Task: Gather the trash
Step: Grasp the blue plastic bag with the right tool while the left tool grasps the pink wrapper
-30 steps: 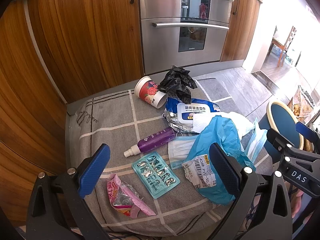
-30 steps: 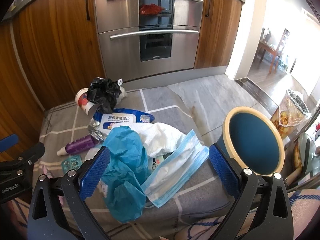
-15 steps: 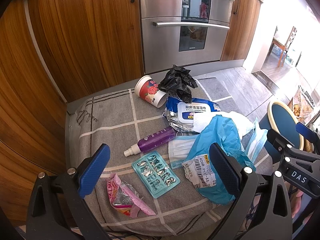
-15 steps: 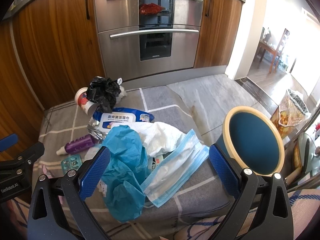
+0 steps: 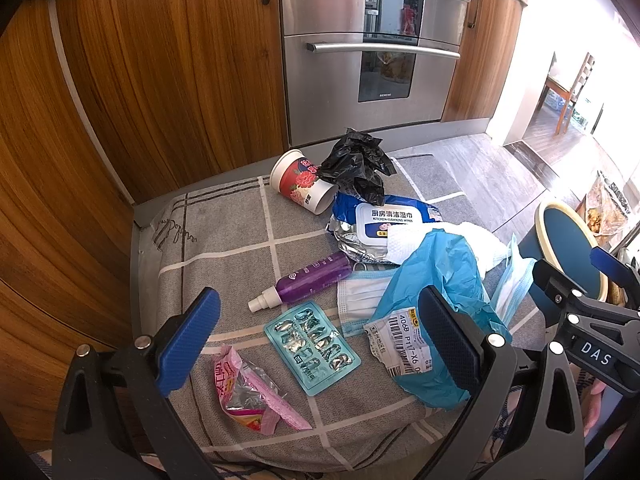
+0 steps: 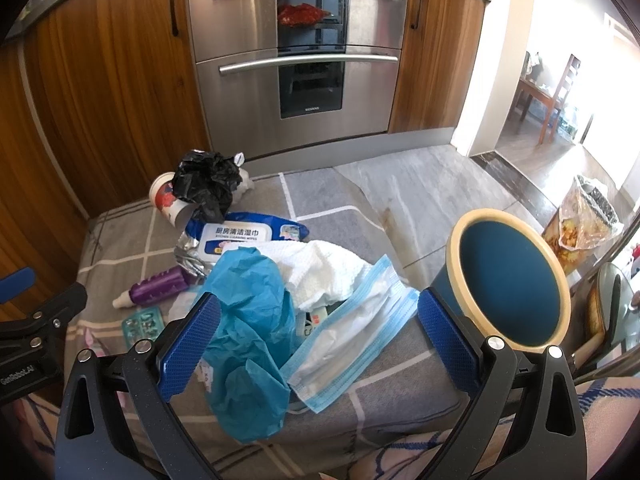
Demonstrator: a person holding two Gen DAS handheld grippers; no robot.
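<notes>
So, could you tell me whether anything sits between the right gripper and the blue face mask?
Nothing visible does. The right gripper is open above the face mask, with only a crumpled blue bag lying beside it.

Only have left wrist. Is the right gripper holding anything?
Observer: No. The right gripper is open, with a mask lying between its fingers.
Operator: Anything in the bin?
Observer: The right wrist view shows the whole bin mouth, and only bare blue inside.
Operator: Where exactly is that mask?
Observer: It lies flat between the blue bag and the bin.
</notes>
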